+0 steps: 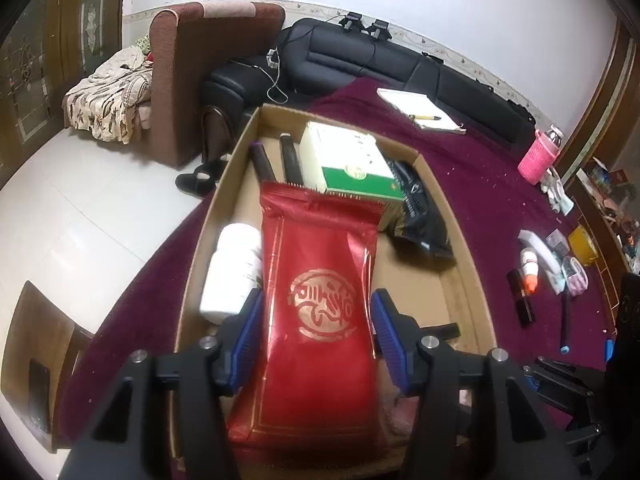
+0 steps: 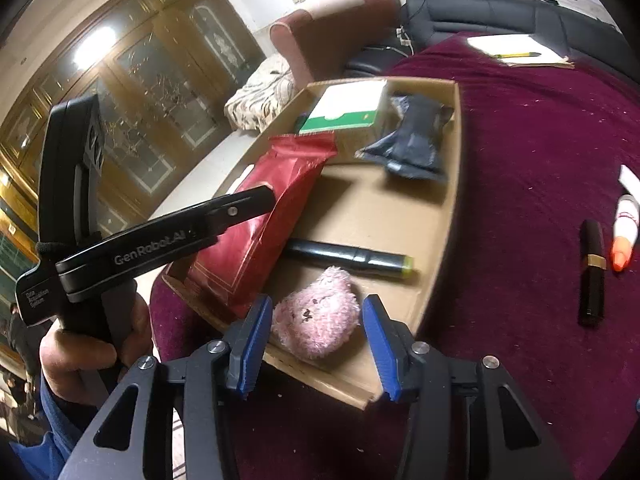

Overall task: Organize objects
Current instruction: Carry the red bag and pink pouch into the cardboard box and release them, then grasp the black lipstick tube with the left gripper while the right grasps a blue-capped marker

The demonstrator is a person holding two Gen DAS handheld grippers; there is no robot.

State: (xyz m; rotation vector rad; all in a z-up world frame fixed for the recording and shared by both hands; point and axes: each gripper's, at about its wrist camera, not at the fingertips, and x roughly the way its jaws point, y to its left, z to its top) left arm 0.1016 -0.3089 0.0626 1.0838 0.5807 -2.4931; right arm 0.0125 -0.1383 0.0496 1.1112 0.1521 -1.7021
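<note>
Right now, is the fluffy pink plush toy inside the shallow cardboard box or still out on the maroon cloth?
Inside. The pink plush toy lies on the cardboard box floor at its near end, between the right gripper pads.

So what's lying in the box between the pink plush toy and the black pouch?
A black marker with a green tip lies between the pink plush toy and the black pouch, then bare cardboard, in the right wrist view.

Black fingers [image 1: 394, 340], blue ribbed pads [image 2: 250, 344]

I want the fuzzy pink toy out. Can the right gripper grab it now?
Probably yes. The pink plush toy lies in the cardboard box's near corner, right between the right gripper's open jaws, with nothing covering it.
</note>
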